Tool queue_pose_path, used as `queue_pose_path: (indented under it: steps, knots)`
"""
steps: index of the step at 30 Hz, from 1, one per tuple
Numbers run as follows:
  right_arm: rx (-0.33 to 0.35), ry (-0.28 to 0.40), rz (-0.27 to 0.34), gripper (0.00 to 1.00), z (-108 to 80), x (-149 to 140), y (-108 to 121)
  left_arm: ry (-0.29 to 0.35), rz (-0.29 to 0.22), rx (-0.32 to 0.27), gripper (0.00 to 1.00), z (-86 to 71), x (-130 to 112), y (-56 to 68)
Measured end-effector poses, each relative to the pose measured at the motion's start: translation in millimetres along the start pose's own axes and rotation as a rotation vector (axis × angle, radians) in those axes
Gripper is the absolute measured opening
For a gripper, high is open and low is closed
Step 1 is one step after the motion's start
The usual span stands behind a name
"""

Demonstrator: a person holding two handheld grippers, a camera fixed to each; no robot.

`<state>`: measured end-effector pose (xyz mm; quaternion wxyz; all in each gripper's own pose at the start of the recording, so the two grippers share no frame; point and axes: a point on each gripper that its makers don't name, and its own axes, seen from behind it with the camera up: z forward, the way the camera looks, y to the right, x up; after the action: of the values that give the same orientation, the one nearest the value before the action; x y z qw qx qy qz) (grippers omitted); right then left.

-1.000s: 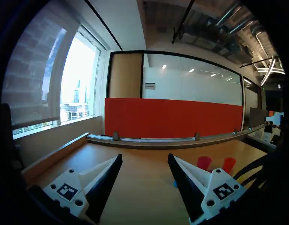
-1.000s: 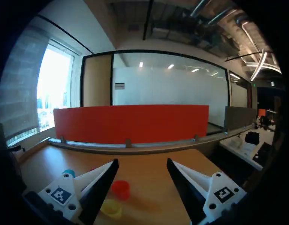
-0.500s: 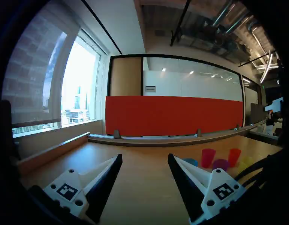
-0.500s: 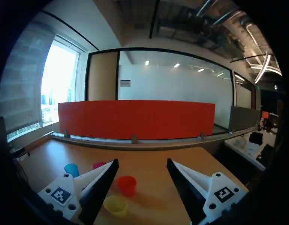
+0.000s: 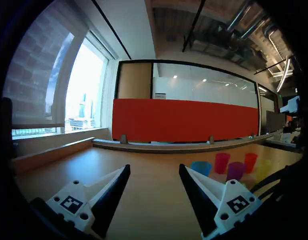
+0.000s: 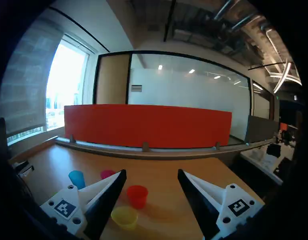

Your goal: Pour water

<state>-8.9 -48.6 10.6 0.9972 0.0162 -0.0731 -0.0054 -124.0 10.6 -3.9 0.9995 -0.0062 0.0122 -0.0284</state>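
On our left gripper we see two white plastic fingers tapering to points, each lined inside with a black wedge and carrying a square black-and-white tag ringed by screw holes; black cables curve beside it. Our right gripper looks the same

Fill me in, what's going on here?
A person holds two grippers low over a wooden desk. The left gripper and the right gripper are both open and hold nothing. Ahead of the right gripper stand a red cup, a yellow cup, a blue cup and a pink cup. No cup is touched, and pouring has not begun.
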Motion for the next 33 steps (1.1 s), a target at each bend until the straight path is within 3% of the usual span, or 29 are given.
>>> queue_pose_path:
  steps: [9,15,21,33]
  knots:
    - [0.003,-0.006,-0.021,0.99,2.2,-1,-4,-0.017,0.014,0.004,0.9,-1.0,-14,-3.5]
    - [0.004,-0.005,-0.019,1.0,2.8,-1,-6,-0.025,0.041,-0.005,0.9,3.2,-19,2.7]
    - [0.002,-0.006,-0.02,1.0,3.1,-2,-6,-0.027,0.037,0.014,0.9,2.8,-20,-2.7]
    - [0.003,0.004,-0.015,1.0,2.1,4,-5,-0.028,0.042,0.01,0.9,4.1,-24,-1.2]
